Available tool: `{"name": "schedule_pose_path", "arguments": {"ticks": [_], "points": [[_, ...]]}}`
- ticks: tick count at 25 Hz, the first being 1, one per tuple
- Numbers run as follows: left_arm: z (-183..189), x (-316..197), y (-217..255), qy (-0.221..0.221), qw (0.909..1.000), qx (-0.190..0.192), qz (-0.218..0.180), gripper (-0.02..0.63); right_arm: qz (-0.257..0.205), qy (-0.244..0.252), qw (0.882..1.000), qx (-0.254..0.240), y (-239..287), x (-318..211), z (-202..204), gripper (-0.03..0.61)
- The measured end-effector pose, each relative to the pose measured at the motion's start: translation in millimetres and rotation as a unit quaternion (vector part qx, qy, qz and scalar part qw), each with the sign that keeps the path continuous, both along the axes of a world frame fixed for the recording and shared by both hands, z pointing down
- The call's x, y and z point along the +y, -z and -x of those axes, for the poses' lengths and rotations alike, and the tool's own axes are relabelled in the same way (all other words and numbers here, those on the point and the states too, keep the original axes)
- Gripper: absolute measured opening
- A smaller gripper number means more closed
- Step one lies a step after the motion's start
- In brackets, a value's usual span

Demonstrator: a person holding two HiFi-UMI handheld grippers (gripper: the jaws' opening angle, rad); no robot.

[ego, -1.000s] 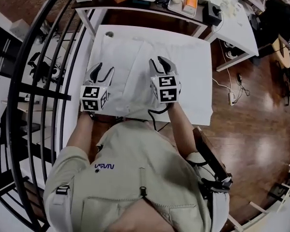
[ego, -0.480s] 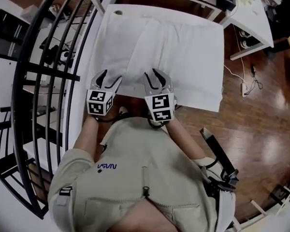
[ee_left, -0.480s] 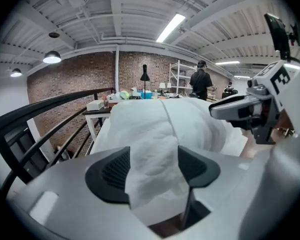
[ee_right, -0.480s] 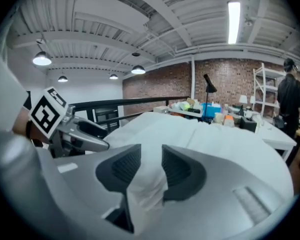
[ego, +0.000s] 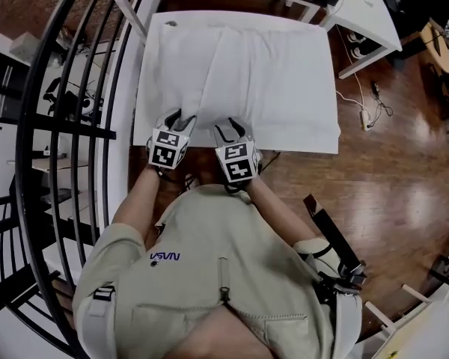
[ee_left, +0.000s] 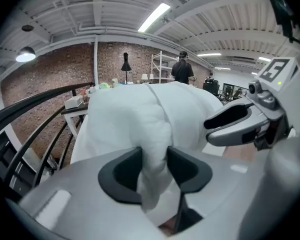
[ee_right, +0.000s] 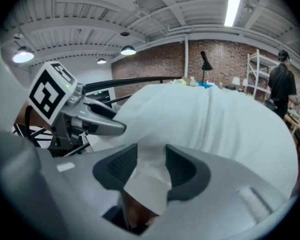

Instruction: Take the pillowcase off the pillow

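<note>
Left grey two-jaw gripper [ego: 181,116], jaws just closing, pinching a fold of the white fabric pillowcase [ego: 266,69] at the near edge of the white table [ego: 154,88]. Right gripper [ego: 228,127] just beside it, jaws just opening, straddling the hem without pressing. Stretches away from both tools toward the far edge, pillow inside. Two grippers, one pillowcase, one pillow.

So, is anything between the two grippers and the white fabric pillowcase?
Nothing visible is. The white fabric pillowcase already lies between both pairs of jaws: the left gripper has just been closing on it, the right gripper just opening with it inside.
</note>
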State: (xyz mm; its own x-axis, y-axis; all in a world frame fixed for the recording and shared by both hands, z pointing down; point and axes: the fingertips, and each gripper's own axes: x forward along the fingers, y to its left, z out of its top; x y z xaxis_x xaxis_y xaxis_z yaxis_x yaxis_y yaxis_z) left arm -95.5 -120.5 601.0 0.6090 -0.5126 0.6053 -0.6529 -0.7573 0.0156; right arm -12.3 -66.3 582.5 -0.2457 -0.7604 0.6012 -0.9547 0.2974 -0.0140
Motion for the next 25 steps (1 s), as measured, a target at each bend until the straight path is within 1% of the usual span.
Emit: {"name": "schedule_pose_path", "arguments": {"ticks": [2, 4, 5, 6, 7, 9, 11, 13, 15, 17, 19, 21, 23, 25], "points": [[-2.5, 3.2, 9.4, -0.002, 0.9999, 0.006, -0.015, 0.104, 0.003, -0.008, 1.000, 0.000, -3.5, -6.6, 3.1, 0.181], [-4.3, 4.6, 22.7, 0.005, 0.9995, 0.024, -0.022, 0.052, 0.000, -0.015, 1.000, 0.005, -1.3, -13.9, 4.0, 0.180], [-4.7, 4.9, 30.0, 0.008, 0.9990, 0.037, -0.023, 0.037, -0.003, -0.018, 1.000, 0.012, 1.3, -16.9, 3.9, 0.179], [-4.7, 4.4, 37.9, 0.010, 0.9984, 0.050, -0.023, 0.029, -0.008, -0.023, 0.999, 0.026, 5.1, -19.6, 2.5, 0.179], [-4.7, 2.8, 46.7, 0.011, 0.9977, 0.061, -0.026, 0.025, -0.015, -0.028, 0.999, 0.044, 10.0, -22.1, -0.7, 0.140], [-4.9, -4.1, 66.1, 0.010, 0.9961, 0.080, -0.035, 0.021, -0.031, -0.040, 0.996, 0.071, 22.5, -26.7, -10.4, 0.010], [-4.1, -15.8, 86.3, 0.012, 0.9943, 0.094, -0.048, 0.020, -0.047, -0.054, 0.994, 0.078, 38.6, -30.1, -22.0, 0.006], [0.6, -32.2, 105.5, 0.021, 0.9921, 0.107, -0.061, 0.018, -0.063, -0.078, 0.991, 0.084, 56.4, -31.6, -39.3, 0.005], [10.9, -48.8, 121.2, 0.039, 0.9898, 0.117, -0.071, 0.018, -0.074, -0.116, 0.987, 0.089, 69.0, -28.6, -65.6, 0.005], [25.8, -60.6, 131.7, 0.059, 0.9877, 0.123, -0.077, 0.015, -0.072, -0.163, 0.981, 0.081, 73.2, -19.6, -99.8, 0.005], [40.8, -65.9, 133.2, 0.071, 0.9866, 0.127, -0.073, 0.017, -0.060, -0.199, 0.976, 0.068, 68.5, -9.3, -130.5, 0.005], [50.8, -62.8, 121.2, 0.073, 0.9878, 0.124, -0.060, 0.017, -0.043, -0.215, 0.973, 0.069, 55.0, -2.5, -146.8, 0.005], [56.9, -52.5, 95.7, 0.078, 0.9895, 0.116, -0.037, 0.015, -0.021, -0.218, 0.973, 0.072, 35.6, 1.3, -147.6, 0.005], [62.3, -40.4, 64.1, 0.093, 0.9893, 0.112, -0.005, 0.015, 0.003, -0.213, 0.975, 0.069, 16.7, 4.7, -142.3, 0.005]]}}
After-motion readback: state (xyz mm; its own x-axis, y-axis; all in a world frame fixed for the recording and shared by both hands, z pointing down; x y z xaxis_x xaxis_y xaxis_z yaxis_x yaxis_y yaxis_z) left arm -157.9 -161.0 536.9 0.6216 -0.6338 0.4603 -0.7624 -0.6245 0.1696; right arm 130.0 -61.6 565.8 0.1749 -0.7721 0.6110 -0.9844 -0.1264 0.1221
